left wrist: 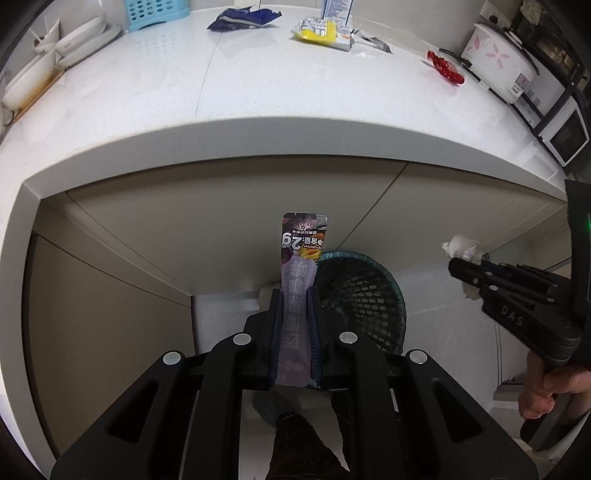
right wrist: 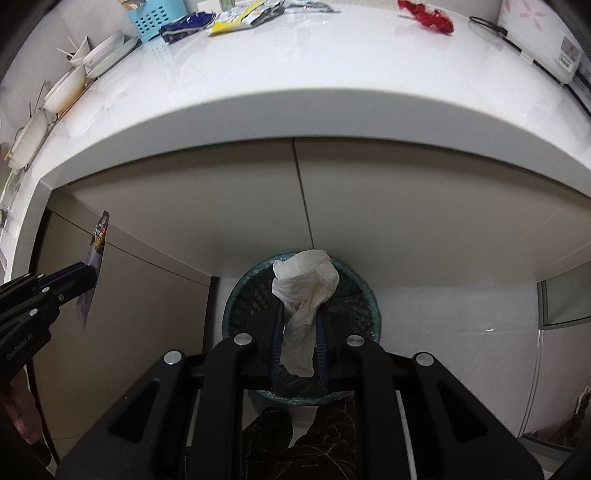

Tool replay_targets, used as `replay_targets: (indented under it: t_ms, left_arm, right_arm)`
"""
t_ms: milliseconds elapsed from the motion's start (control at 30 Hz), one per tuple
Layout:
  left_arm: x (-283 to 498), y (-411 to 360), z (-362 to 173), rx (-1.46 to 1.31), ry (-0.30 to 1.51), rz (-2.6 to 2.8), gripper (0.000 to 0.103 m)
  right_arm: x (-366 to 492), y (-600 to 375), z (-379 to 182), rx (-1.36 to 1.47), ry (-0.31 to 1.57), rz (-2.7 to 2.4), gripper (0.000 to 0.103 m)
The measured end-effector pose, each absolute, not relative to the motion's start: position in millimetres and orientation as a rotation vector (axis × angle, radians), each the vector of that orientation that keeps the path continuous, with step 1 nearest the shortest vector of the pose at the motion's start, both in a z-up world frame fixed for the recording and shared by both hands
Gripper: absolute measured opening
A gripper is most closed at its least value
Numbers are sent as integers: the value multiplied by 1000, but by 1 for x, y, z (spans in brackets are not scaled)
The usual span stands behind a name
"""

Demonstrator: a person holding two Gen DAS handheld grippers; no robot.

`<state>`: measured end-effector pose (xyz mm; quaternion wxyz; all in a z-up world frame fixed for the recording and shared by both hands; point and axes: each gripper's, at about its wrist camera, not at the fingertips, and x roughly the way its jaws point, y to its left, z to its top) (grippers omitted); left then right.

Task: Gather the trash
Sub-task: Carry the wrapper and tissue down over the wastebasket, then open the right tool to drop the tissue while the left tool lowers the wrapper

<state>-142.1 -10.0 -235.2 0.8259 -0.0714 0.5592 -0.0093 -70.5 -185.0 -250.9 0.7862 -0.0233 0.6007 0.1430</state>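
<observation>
A purple snack wrapper (left wrist: 295, 295) is pinched tight in the left gripper (left wrist: 295, 299). A crumpled white tissue (right wrist: 304, 295) is pinched tight in the right gripper (right wrist: 301, 314). Both are held above the green bin (right wrist: 354, 295), not yet dropped in. More wrappers, blue (left wrist: 243, 18), yellow (left wrist: 321, 31) and red (left wrist: 445, 68), are left on the white counter (left wrist: 258, 96).

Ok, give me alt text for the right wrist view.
The right gripper clamps a crumpled white tissue directly above a teal mesh trash basket on the floor. Wrappers remain on the white counter beyond.
</observation>
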Motion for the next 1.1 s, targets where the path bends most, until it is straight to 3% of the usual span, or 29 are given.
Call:
replay_targets:
  t_ms: [400, 600, 1100]
  left_arm:
    - [-152, -8, -241, -149, 1218, 0, 13]
    - [-153, -7, -244, -155, 1233, 15, 13]
    - [-142, -14, -254, -150, 1262, 8, 13]
  right_arm:
    - [-79, -169, -292, -79, 1397, 331, 16]
    - [-77, -164, -297, -103, 1409, 345, 23]
    - [-77, -175, -293, -59, 1388, 322, 72]
